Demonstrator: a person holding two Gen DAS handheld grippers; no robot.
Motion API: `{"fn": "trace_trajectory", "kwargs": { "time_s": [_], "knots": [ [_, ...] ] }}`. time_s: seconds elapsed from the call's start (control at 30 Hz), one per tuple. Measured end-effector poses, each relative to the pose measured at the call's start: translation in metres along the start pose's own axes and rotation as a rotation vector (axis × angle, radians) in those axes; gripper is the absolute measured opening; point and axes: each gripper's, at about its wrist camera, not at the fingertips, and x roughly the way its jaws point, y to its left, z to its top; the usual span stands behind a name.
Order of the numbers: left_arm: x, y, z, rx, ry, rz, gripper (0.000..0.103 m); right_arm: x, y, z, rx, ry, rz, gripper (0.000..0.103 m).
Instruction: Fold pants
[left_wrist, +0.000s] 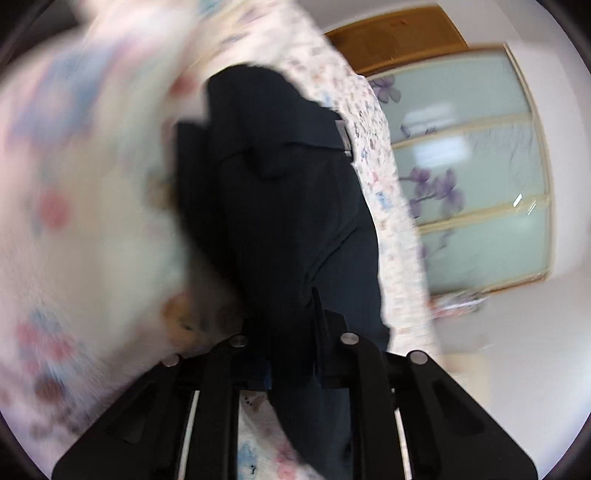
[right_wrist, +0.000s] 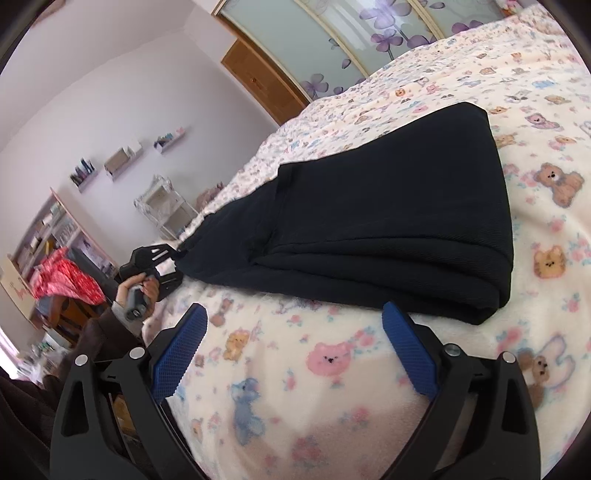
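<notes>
No readable text, brand, number or sign is showing in either view. The left wrist view is motion-blurred. A small tag on the pants (left_wrist: 346, 138) is showing near their edge, but its print is too smeared to read. The blanket (right_wrist: 332, 369) is carrying only cartoon animal and flower prints, with letter-like shapes near its right edge that I can't make out. Items on the wall shelves (right_wrist: 122, 162) and the bookcase (right_wrist: 55, 236) are appearing too small to read.
</notes>
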Motion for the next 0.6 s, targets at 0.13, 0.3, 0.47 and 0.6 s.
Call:
{"fn": "trace_trajectory", "kwargs": {
  "time_s": [0.13, 0.3, 0.47, 0.6],
  "knots": [
    [-0.007, -0.066, -0.007, 0.286, -0.072, 0.218, 0.014, -0.016, -0.010, 0.005, 0.104, -0.068, 0.089, 0.098],
    [-0.015, -0.160, -0.040, 0.636, -0.188, 0.355, 0.013, -0.040, -0.020, 0.011, 0.184, -0.169, 0.140, 0.098],
    [-0.013, -0.246, -0.127, 0.961, -0.282, 0.343, 0.013, -0.062, -0.025, 0.017, 0.224, -0.272, 0.177, 0.098],
    [0.001, -0.289, -0.230, 1.276, -0.294, 0.250, 0.013, -0.078, -0.030, 0.019, 0.249, -0.351, 0.176, 0.098]
  ]
}}
